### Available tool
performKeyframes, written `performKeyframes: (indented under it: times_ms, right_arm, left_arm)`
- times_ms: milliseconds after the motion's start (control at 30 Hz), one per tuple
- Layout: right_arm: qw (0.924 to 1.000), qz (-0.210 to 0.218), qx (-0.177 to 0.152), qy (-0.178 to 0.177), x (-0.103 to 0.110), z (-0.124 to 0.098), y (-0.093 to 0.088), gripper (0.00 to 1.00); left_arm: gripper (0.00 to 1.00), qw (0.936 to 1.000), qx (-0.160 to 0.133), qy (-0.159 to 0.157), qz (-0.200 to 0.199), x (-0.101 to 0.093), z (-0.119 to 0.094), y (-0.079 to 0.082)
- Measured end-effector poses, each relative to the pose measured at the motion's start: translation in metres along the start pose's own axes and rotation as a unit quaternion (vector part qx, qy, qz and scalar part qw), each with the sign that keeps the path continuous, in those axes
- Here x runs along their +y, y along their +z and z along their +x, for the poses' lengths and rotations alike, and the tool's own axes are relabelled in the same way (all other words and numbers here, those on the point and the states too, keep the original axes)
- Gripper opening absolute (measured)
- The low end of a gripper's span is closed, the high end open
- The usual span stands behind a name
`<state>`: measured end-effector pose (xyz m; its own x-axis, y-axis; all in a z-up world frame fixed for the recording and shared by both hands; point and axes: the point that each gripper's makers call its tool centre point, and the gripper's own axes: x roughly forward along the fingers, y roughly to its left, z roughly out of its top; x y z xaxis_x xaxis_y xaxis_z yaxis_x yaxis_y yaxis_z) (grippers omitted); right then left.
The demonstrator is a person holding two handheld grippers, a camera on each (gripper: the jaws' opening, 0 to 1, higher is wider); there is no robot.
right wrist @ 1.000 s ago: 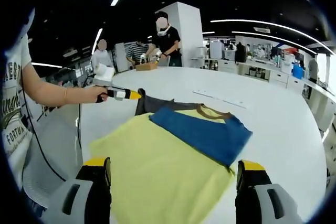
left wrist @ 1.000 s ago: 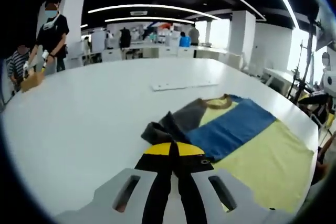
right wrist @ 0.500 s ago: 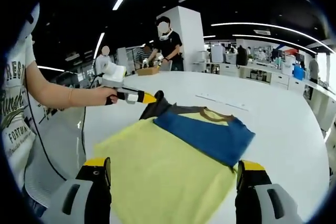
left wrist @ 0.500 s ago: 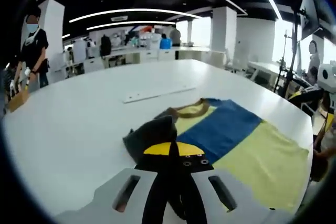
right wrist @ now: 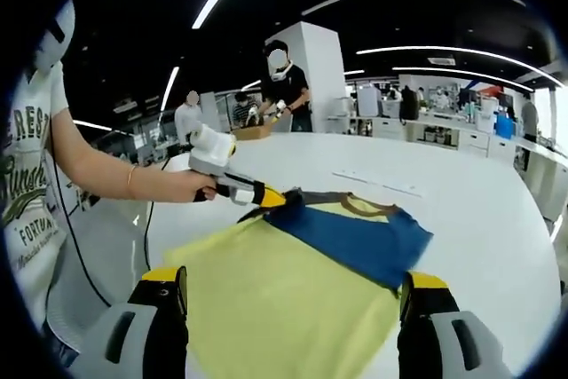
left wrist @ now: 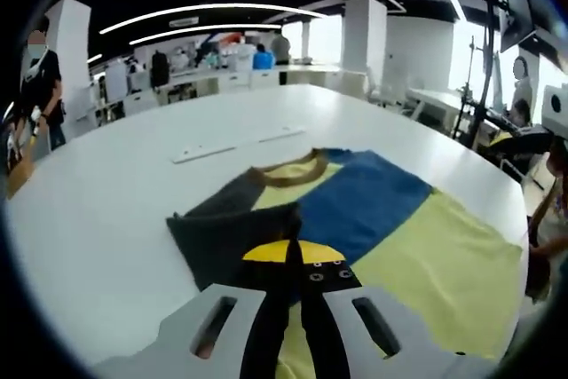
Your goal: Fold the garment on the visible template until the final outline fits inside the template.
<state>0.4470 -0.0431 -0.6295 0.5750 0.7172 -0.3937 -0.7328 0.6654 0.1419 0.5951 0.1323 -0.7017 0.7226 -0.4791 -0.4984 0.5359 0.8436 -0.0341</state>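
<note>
Clamping grey sleeve point(left wrist: 235, 241), left hand-held gripper point(left wrist: 294, 255); no garment labels.

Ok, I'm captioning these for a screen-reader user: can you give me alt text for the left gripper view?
The left gripper, jaws shut, pinches the dark grey sleeve of a T-shirt with a yellow body, blue chest band and brown collar, lying on a large white table. A flat white strip lies on the table beyond the shirt, and people stand in an open office behind.
</note>
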Motion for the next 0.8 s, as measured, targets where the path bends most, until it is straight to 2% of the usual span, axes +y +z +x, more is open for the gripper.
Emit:
performKeyframes:
  times_ms: [200,400,667,733,800]
  right_arm:
    - [1.0,-0.004,-0.008,0.001,0.001,-0.003,0.003,0.99]
    - [0.9999,-0.007,-0.013,-0.004,-0.001,-0.005,0.006,0.99]
    - [0.9999,-0.005,-0.011,-0.004,-0.001,-0.004,0.004,0.99]
    - [0.9999,-0.004,-0.01,-0.003,-0.001,-0.003,0.003,0.99]
    - [0.9999,-0.005,-0.01,-0.003,-0.001,-0.002,0.003,0.99]
  left_arm:
    - [0.0,0.9997,0.017,0.009,-0.017,-0.004,0.012,-0.013]
    - [0.0,0.9992,0.039,0.005,0.002,-0.01,0.02,-0.025]
    - [0.0,0.9983,0.057,0.0,0.01,-0.012,0.024,-0.039]
    - [0.02,0.9984,0.05,-0.002,0.026,-0.014,0.023,-0.037]
    - [0.11,0.997,0.033,-0.009,0.069,-0.017,0.02,-0.031]
